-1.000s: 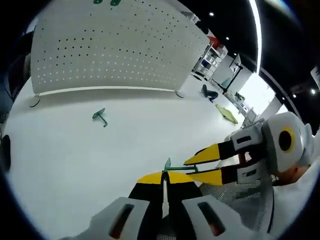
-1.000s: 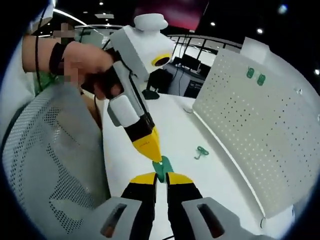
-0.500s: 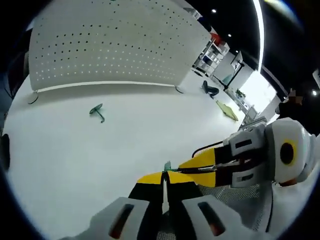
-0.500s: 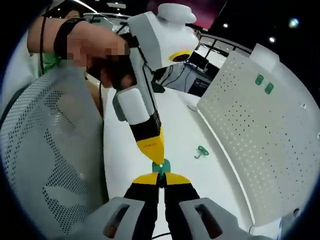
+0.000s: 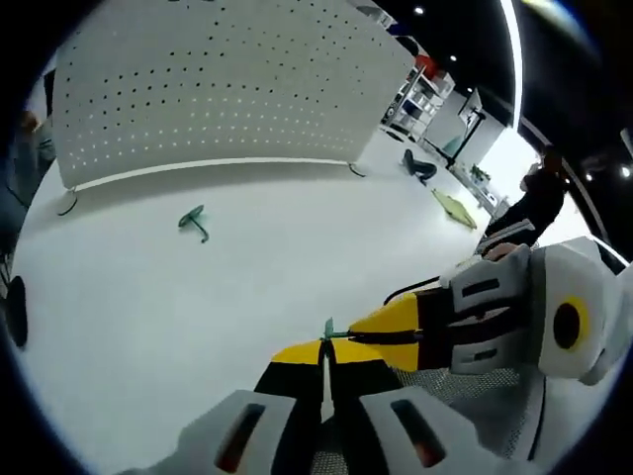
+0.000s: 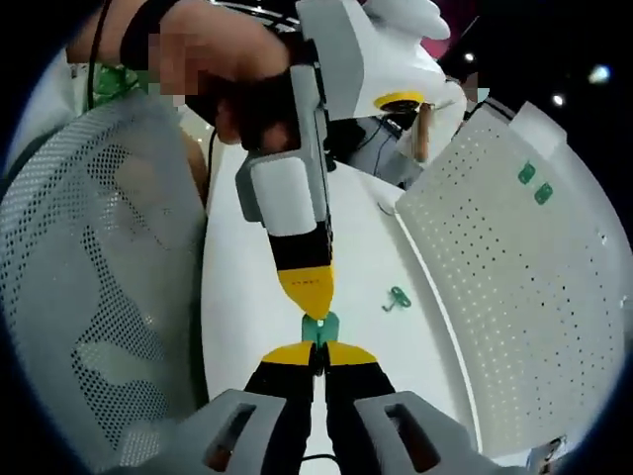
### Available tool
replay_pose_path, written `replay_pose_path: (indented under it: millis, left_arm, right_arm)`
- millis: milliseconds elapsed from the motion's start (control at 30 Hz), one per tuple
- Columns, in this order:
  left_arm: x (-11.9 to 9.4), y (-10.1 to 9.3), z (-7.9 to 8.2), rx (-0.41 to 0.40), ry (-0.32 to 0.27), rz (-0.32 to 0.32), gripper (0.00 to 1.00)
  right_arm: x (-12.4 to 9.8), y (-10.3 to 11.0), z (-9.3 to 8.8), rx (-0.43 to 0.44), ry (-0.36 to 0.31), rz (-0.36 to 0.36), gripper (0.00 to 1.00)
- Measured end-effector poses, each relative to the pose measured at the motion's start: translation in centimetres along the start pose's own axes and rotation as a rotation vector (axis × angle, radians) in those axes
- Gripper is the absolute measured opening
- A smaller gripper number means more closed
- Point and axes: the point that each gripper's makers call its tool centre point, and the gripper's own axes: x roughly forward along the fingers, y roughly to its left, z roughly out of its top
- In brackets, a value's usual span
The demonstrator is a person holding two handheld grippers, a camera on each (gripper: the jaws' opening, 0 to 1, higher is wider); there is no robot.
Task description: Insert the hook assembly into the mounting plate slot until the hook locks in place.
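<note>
A small green hook assembly (image 5: 329, 330) is held above the white table (image 5: 227, 287) between both grippers. In the left gripper view, my left gripper (image 5: 323, 350) is shut on its near end. My right gripper (image 5: 368, 328) comes in from the right, shut on the same piece. In the right gripper view, my right gripper (image 6: 318, 351) clamps the green hook assembly (image 6: 318, 327), and the left gripper (image 6: 311, 302) meets it from above. The white perforated mounting plate (image 5: 218, 89) stands upright at the table's far side, seen again as the mounting plate (image 6: 514, 297).
A second green hook (image 5: 193, 222) lies loose on the table near the plate, also visible as the loose hook (image 6: 398, 297). Two green pieces (image 6: 534, 183) hang high on the plate. A mesh chair back (image 6: 99, 297) stands at the left. A person's hand (image 6: 227, 69) holds the left gripper.
My right gripper's jaws have gone from slightly open around the green piece to shut on it. Both views have shifted a little with the hands.
</note>
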Motion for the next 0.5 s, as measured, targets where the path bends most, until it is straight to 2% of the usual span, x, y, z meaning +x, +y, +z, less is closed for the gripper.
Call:
replay_pose_path:
  millis: [267, 367, 433, 500]
  left_arm:
    - [0.1, 0.06, 0.38, 0.012, -0.022, 0.013, 0.01]
    - [0.04, 0.2, 0.45, 0.009, -0.018, 0.013, 0.01]
    - [-0.1, 0.27, 0.48, 0.002, -0.017, 0.01, 0.01]
    - [-0.2, 0.21, 0.71, -0.005, -0.029, 0.004, 0.01]
  right_arm:
    - [-0.02, -0.37, -0.07, 0.01, -0.003, -0.012, 0.01]
    - [-0.11, -0.62, 0.14, 0.023, -0.019, -0.018, 0.03]
    - [-0.19, -0.87, 0.31, 0.025, -0.032, -0.027, 0.08]
    - [-0.15, -0.88, 0.22, 0.021, -0.027, -0.025, 0.07]
